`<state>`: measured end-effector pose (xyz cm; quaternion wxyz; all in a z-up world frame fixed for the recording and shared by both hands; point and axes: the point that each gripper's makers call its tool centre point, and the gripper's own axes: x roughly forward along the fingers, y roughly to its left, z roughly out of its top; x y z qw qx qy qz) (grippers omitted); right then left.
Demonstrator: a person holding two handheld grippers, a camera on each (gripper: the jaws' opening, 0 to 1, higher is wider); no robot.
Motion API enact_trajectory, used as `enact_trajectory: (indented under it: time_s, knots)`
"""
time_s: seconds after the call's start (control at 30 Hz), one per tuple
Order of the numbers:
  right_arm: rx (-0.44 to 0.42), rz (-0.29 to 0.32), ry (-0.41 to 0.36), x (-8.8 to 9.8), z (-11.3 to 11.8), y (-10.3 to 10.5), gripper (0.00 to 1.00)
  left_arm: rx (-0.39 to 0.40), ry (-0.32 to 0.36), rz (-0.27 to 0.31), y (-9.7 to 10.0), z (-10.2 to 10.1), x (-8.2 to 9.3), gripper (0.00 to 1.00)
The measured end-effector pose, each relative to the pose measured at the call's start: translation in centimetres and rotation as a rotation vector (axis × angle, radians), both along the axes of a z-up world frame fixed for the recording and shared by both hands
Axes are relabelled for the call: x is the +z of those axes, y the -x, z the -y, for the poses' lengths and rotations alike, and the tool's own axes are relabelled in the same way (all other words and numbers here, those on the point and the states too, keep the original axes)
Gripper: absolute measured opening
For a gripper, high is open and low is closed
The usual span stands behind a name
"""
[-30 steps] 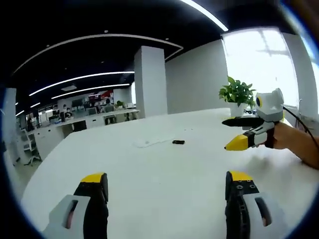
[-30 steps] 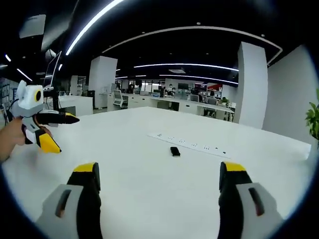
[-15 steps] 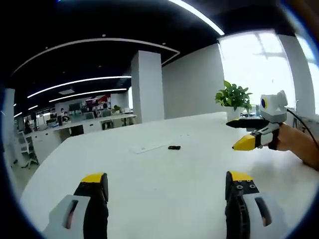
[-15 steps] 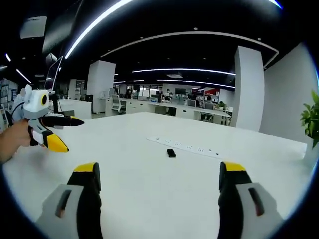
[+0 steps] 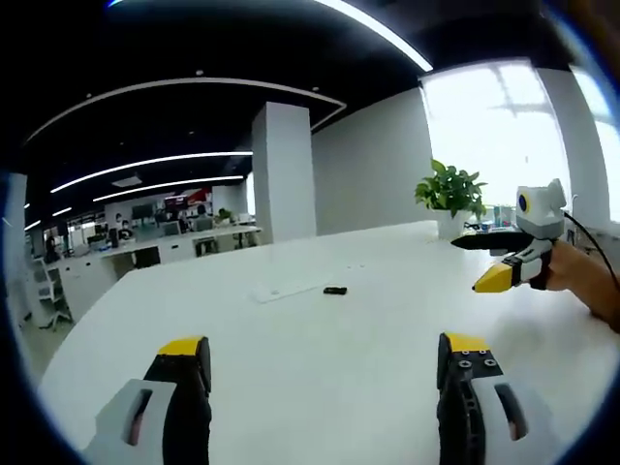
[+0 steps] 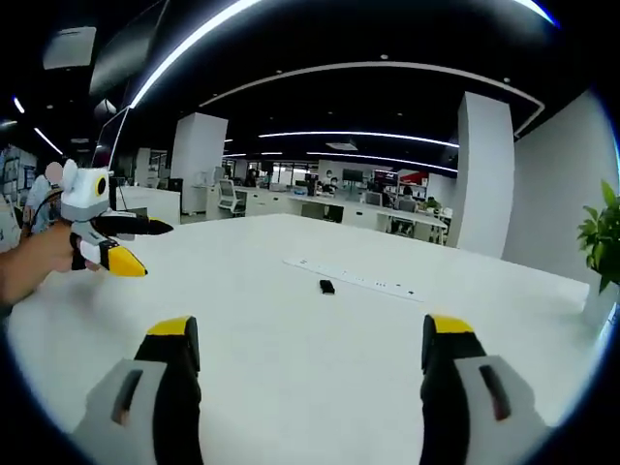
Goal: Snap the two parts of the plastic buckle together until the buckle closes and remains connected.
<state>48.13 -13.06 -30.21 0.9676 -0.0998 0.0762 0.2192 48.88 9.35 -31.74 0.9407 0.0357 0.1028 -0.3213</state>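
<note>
both hand-held grippers, left [image 5: 325, 360] and right [image 6: 308, 343], hang wide open and empty over the tabletop [image 6: 291, 339]. the buckle [image 6: 326, 287] lies well beyond them, just in front of the power strip [image 6: 354, 279]. it's tiny, so from here i'd worry about a clumsy pinch skidding it off or misaligned halves not clicking.

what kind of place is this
Most likely an open-plan office: a large white table with a built-in power socket strip, rows of desks behind it under long ceiling light strips, and a potted plant by the window.
</note>
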Motion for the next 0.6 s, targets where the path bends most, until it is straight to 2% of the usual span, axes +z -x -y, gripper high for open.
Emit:
enact_trajectory:
  time_s: [0.17,0.4,0.6]
  knots:
    - [-0.011,0.018,-0.026,0.6,1.1,0.7,0.97,0.0,-0.006,-0.005,-0.1,0.0,-0.2,0.99]
    - [0.008,0.014,-0.015,0.3,0.6,1.6,1.0,-0.008,0.011,-0.033,0.3,0.3,-0.3,0.99]
    - [0.006,0.006,-0.035,0.4,0.8,1.7,1.0,-0.008,-0.013,-0.035,-0.3,0.1,-0.6,0.99]
